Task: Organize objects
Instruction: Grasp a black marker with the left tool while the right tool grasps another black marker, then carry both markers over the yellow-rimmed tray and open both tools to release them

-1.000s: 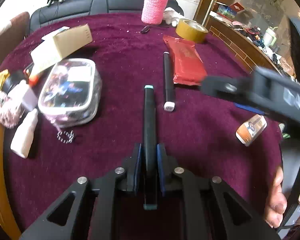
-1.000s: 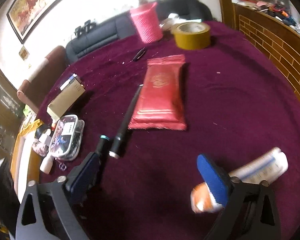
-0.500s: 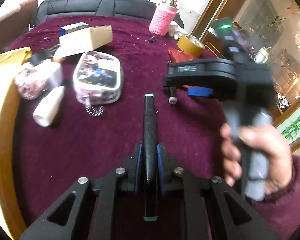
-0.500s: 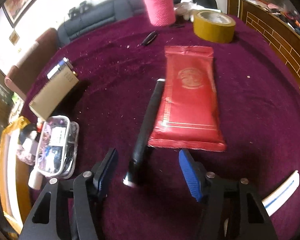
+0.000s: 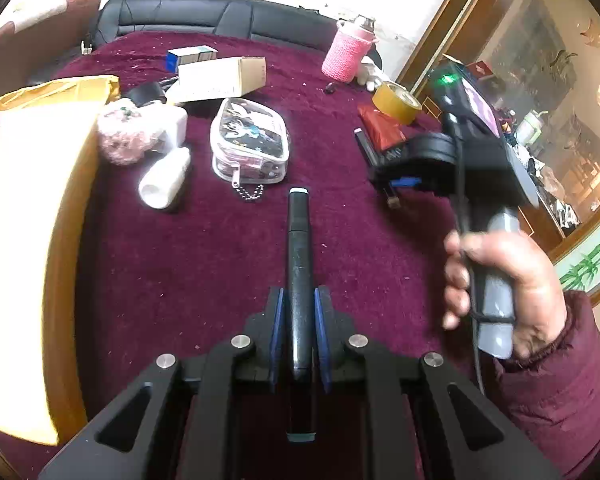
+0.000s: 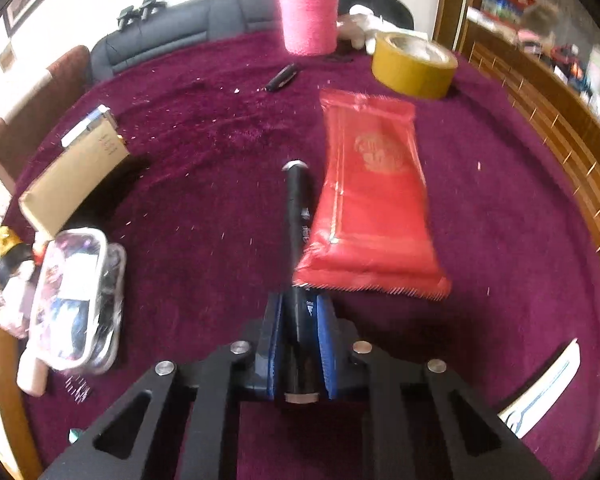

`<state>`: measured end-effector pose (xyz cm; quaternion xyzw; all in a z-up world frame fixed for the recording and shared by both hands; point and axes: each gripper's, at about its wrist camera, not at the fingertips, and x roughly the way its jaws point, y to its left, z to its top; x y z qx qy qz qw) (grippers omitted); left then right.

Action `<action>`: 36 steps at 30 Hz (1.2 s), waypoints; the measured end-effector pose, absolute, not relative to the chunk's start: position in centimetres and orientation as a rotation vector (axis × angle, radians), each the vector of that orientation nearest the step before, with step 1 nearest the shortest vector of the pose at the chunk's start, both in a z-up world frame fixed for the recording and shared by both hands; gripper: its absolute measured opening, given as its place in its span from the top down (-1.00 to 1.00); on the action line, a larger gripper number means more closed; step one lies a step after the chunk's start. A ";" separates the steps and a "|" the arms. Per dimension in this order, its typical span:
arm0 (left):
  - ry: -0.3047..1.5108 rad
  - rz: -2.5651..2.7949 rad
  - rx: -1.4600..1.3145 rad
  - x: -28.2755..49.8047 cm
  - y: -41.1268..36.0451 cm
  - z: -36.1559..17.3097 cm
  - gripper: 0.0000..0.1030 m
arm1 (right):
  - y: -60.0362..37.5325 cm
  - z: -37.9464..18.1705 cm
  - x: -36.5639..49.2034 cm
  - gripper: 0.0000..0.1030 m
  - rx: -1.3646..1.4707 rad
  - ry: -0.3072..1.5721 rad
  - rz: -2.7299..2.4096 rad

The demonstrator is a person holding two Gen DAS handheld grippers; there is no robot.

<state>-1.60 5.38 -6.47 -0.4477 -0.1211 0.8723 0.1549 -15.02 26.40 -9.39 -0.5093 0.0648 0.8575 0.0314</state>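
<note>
Right gripper just closed onto the second black pen, beside the red packet ahead; left gripper clamped on the teal-capped pen. Best lifted straight up, clear of the packet edge overlapping the barrel. Counted: two pens, one packet, one tape roll.

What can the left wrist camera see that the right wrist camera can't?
Only the left wrist view shows the person's hand, the left gripper shut on a teal-tipped marker, and a white bottle. Only the right wrist view shows the whole red packet and the right gripper shut on a black pen. Both show the pink cup, yellow tape roll, clear pouch and cardboard box.
</note>
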 end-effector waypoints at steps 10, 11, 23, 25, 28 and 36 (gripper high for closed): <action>-0.351 2.530 -1.270 0.7 4.9 -6.0 0.72 | 25.1 -8.0 -5.7 0.66 -1.642 0.276 2.781; -0.350 2.533 -1.267 1.0 4.8 -5.9 0.72 | 24.9 -7.8 -5.1 0.66 -1.640 0.283 2.796; -0.381 2.646 -1.170 4.1 1.6 -2.7 0.72 | 21.0 -2.9 -0.2 0.65 -1.590 0.418 3.011; -0.397 2.675 -1.154 4.3 0.5 -2.1 0.72 | 19.9 -2.1 -0.1 0.65 -1.582 0.420 3.047; -0.423 2.722 -1.128 4.3 -1.4 -1.1 0.72 | 17.9 -0.9 -0.1 0.65 -1.582 0.414 3.100; -0.427 2.873 -1.074 3.2 -7.4 1.6 0.72 | 11.4 0.7 -2.2 0.64 -1.663 0.417 3.191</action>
